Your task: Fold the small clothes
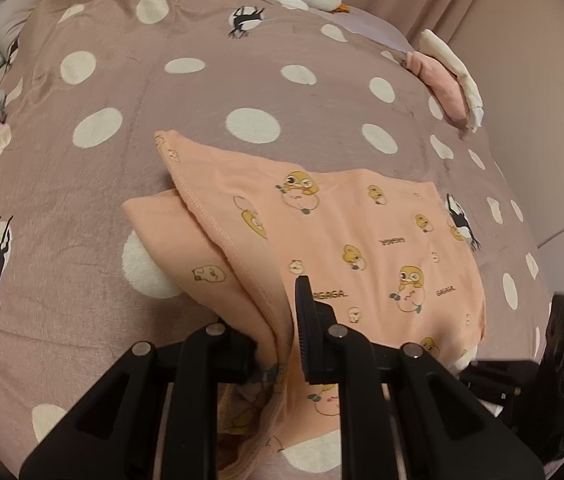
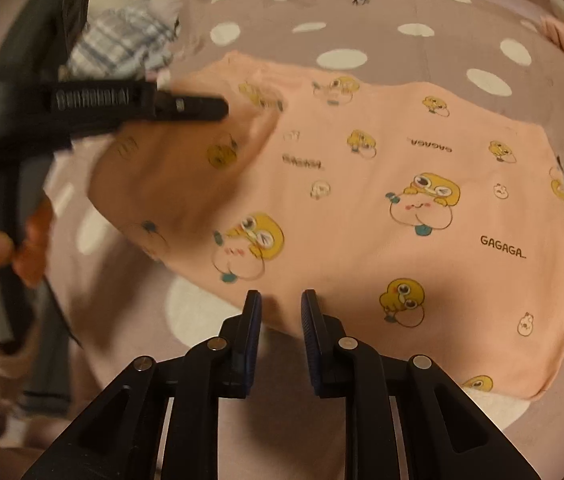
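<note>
Pinching the peach garment's (image 1: 361, 220) hemmed edge, left tongs (image 1: 282, 332); right tongs (image 2: 280, 308) spread, empty.

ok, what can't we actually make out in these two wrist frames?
- Left wrist view: the left gripper is clamped on the peach garment; bunched cloth hides one finger and how many layers are pinched.
- Right wrist view: the left gripper and the folded flap are motion-blurred; the grip point is unreadable.
- Right gripper is open and empty; its body hides the garment's near hem.
- Folded pile: too distorted at the bed's far edge to identify items.
</note>
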Demonstrator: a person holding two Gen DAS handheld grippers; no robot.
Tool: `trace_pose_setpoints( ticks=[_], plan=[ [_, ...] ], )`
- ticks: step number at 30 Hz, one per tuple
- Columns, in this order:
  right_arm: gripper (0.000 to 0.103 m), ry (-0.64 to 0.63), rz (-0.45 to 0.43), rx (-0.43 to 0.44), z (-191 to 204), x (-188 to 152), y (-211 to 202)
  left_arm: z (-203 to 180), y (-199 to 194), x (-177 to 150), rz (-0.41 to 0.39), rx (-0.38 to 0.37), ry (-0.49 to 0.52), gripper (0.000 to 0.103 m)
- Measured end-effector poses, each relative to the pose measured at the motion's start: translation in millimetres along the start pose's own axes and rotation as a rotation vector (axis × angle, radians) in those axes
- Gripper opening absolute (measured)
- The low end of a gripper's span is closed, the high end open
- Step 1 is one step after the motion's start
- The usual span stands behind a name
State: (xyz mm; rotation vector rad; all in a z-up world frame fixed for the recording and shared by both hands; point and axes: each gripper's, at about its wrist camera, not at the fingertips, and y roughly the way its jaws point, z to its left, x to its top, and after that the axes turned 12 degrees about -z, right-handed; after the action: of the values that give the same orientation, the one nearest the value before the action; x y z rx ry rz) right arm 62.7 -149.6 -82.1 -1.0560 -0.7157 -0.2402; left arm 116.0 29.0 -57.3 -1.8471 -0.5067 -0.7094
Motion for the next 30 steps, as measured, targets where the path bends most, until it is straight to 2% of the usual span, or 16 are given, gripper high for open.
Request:
trace_pose_setpoints(
  ticks=[4, 7, 11, 15, 16, 18, 22, 24, 30],
  plan=[
    [0.022, 0.088, -0.051, -0.028, -24, 15, -2, -15, -1, 2, -0.003, -0.013, 0.031, 0.015],
    [0.022, 0.212, -0.083, 0.001, -49, 24, -2, -27, 1, 4, 0.0, -0.019, 0.062, 0.015],
    [0.032, 0.347, -0.11, 0.032, -71, 26, 1, -42, 8, 6, 0.015, -0.032, 0.084, 0.017],
    [0.034, 0.498, -0.131, 0.059, -89, 20, 4, -59, 16, 6, 0.035, -0.061, 0.109, 0.019],
    [0.034, 0.53, -0.136, 0.072, -92, 17, 3, -63, 19, 5, 0.046, -0.075, 0.113, 0.02],
    [0.042, 0.628, -0.144, 0.114, -102, 8, 1, -68, 24, 3, 0.062, -0.1, 0.115, 0.025],
    [0.045, 0.817, -0.161, 0.238, -117, -4, 6, -74, 33, -1, 0.104, -0.186, 0.09, 0.03],
    [0.046, 0.857, -0.162, 0.276, -120, -6, 8, -75, 34, -3, 0.111, -0.217, 0.074, 0.03],
    [0.047, 0.898, -0.153, 0.313, -125, -8, 9, -62, 27, -7, 0.114, -0.227, 0.021, 0.03]
  ],
)
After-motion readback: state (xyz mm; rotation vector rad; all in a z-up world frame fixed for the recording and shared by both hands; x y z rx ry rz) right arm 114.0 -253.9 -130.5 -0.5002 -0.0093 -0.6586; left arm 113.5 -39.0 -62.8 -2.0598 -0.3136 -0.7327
